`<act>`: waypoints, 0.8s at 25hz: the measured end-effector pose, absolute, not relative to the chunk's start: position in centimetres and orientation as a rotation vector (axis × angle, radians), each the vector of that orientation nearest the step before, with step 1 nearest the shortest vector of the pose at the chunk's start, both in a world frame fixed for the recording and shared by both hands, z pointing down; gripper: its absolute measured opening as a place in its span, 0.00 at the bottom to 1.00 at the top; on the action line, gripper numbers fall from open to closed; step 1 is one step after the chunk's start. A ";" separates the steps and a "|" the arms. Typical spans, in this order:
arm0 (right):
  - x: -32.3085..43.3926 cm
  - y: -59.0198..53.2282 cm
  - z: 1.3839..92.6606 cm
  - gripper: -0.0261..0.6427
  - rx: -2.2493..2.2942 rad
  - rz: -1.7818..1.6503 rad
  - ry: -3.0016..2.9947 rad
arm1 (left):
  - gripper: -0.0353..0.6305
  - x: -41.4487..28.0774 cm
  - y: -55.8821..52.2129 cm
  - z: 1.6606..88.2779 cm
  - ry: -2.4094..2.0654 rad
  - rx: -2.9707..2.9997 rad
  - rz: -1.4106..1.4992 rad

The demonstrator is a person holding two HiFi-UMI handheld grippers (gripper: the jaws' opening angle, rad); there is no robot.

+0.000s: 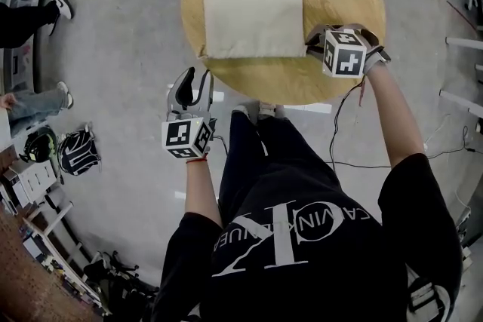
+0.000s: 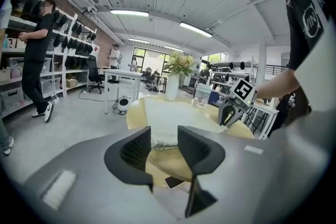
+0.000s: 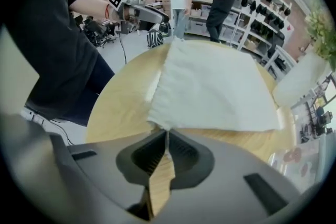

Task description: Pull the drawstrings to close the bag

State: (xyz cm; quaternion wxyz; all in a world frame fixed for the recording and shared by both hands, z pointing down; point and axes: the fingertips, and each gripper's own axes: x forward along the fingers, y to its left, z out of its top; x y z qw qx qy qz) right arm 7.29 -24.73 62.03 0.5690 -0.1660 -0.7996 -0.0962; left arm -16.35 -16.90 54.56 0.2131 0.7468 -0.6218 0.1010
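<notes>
Holding the left gripper (image 1: pixel 198 79) off the near-left side of the round pale wooden table (image 1: pixel 287 79), with its jaws standing wide apart and nothing between them, pointing toward the bag's near-left corner. Finding the square cream cloth bag (image 1: pixel 253 7) lying flat on the middle of this table. Pinching with the right gripper (image 1: pixel 315 44), jaws almost together, what is probably the thin white drawstring (image 3: pixel 166 136) at the bag's near-right corner. Expecting light, soft, limp cloth, gathering easily and maybe sliding on the smooth wood; taking hold only on the cords at the two near corners, not on the cloth body.
</notes>
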 end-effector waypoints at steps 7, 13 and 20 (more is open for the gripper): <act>7.9 -25.0 62.0 0.07 -0.079 -0.131 -1.982 | 0.32 -18.7 -17.1 57.4 -1.640 2.135 0.575; 8.3 -24.5 62.0 0.07 0.086 -0.048 -1.973 | 0.35 -18.5 -18.7 60.0 -1.338 2.364 0.989; 8.9 -24.4 62.2 0.07 0.128 -0.009 -1.947 | 0.35 -15.6 -19.0 62.9 -0.813 2.542 1.387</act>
